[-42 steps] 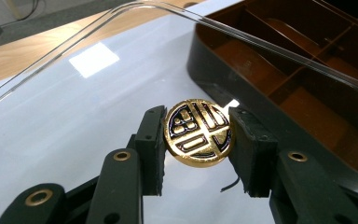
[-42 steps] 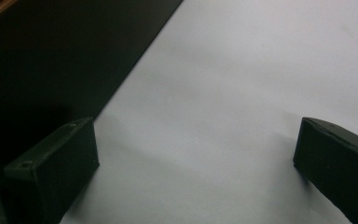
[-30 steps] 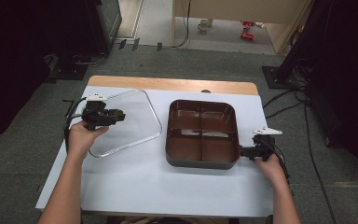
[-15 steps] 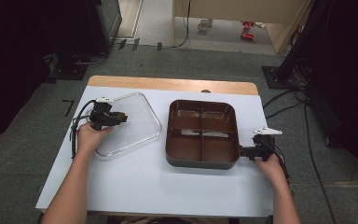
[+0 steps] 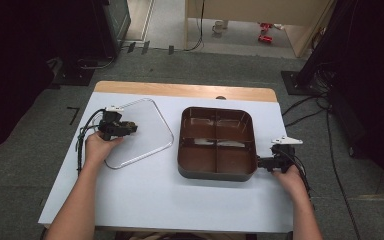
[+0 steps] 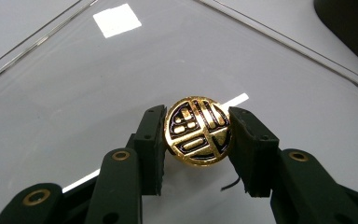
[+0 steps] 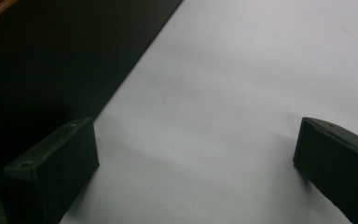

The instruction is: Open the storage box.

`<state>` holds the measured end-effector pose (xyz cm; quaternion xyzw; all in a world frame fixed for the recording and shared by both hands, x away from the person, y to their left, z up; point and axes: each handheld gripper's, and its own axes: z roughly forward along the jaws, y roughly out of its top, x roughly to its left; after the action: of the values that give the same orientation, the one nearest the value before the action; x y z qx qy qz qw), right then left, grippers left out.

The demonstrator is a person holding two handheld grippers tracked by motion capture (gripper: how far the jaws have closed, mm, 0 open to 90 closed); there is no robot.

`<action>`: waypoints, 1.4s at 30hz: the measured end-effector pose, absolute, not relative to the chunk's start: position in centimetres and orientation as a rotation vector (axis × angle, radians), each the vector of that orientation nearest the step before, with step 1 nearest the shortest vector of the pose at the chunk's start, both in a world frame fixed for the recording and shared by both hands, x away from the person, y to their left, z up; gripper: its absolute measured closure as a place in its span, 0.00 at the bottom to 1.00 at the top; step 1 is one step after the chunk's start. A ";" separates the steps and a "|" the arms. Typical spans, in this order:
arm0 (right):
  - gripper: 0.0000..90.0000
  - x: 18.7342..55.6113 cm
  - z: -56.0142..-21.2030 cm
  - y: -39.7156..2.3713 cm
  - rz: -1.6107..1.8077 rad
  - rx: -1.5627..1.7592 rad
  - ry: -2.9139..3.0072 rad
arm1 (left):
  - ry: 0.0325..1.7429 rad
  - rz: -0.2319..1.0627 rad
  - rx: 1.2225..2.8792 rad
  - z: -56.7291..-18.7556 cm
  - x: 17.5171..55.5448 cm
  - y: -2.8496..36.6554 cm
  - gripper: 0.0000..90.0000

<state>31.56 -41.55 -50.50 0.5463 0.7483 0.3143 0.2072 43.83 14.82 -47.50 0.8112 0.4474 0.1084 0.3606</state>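
A clear lid [image 5: 145, 120] with rounded corners lies on the left of the white table [image 5: 145, 200]. My left gripper [image 5: 130, 128] is over its middle. In the left gripper view that gripper [image 6: 198, 114] is shut on the lid's round gold-and-black knob [image 6: 198, 133]; the jaws have just eased open a touch, with the pads still against the knob. A dark brown tray [image 5: 216, 174] with several compartments sits right of centre. My right gripper [image 5: 261, 162] stands open at its near right corner. In the right gripper view, bare table lies between the wide jaws of that gripper [image 7: 194, 122], and the tray's wall [image 7: 51, 56] is beside the left jaw.
A wooden strip [image 5: 180, 90] runs along the table's far edge. Cables and a dark stand [image 5: 300, 80] lie on the grey floor to the right. A wooden cabinet [image 5: 240, 30] stands behind.
My left hand has sunk with the lid, which now lies lower and flatter on the table. The right hand and the tray have stayed put.
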 end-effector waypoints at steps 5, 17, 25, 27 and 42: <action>0.00 31.6 -50.5 -41.5 0.876 1.522 2.083 | 1.139 0.260 2.112 -47.3 43.6 14.4 0.52; 0.00 31.6 -50.5 -41.5 0.876 1.522 2.083 | 1.155 0.313 2.105 -46.2 43.1 14.2 0.44; 0.00 31.6 -50.5 -41.5 0.876 1.522 2.082 | 1.127 0.299 2.069 -44.9 42.5 14.4 0.42; 0.00 31.6 -50.5 -41.5 0.876 1.521 2.083 | 1.119 0.302 2.066 -44.4 42.3 14.4 0.41; 0.00 31.6 -50.5 -41.5 0.876 1.522 2.083 | 1.013 0.262 2.010 -42.1 39.9 12.3 0.36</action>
<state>31.57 -41.54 -50.50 0.5465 0.7480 0.3146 0.2073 39.87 12.31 -42.12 0.8034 0.4050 0.1047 0.4237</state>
